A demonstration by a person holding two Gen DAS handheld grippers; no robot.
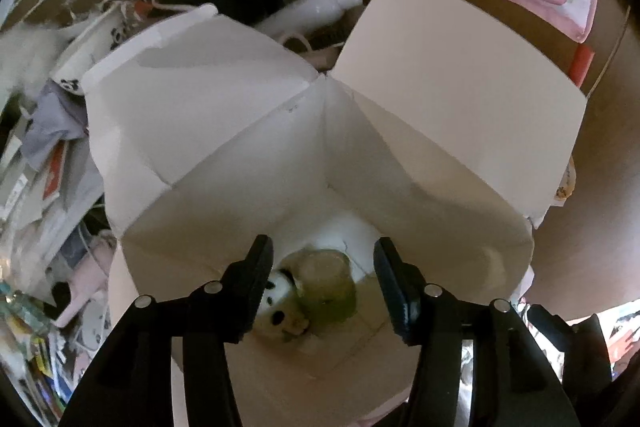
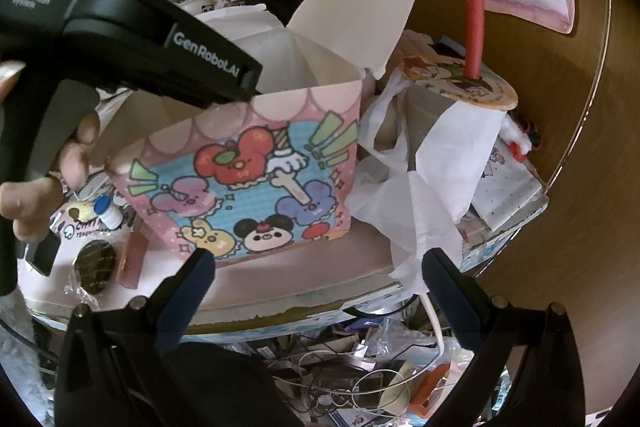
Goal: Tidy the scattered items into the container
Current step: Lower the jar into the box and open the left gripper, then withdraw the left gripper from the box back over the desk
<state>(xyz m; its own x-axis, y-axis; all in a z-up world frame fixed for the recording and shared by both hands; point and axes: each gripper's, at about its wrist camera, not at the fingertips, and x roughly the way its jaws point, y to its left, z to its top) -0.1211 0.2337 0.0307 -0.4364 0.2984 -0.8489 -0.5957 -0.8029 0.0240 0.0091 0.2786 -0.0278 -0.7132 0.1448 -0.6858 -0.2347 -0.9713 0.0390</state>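
The box (image 2: 256,163), pink with cartoon animals, fills mid-frame in the right view; from the left view its white inside (image 1: 248,163) opens below, flaps up. At the bottom centre lie a panda toy (image 1: 280,303) and a green-tinted cup (image 1: 328,287), touching. The left gripper (image 1: 322,283) hangs above them, jaws spread, nothing held: likely a drop just made, so lift straight up, clear of the flaps. The right gripper (image 2: 318,287) waits low, spread and empty. Lower left on the table (image 2: 320,291): a red block (image 2: 134,259), dark disc (image 2: 95,263), blue-capped bottle (image 2: 108,213). The left tool reads "GenRobot.AI".
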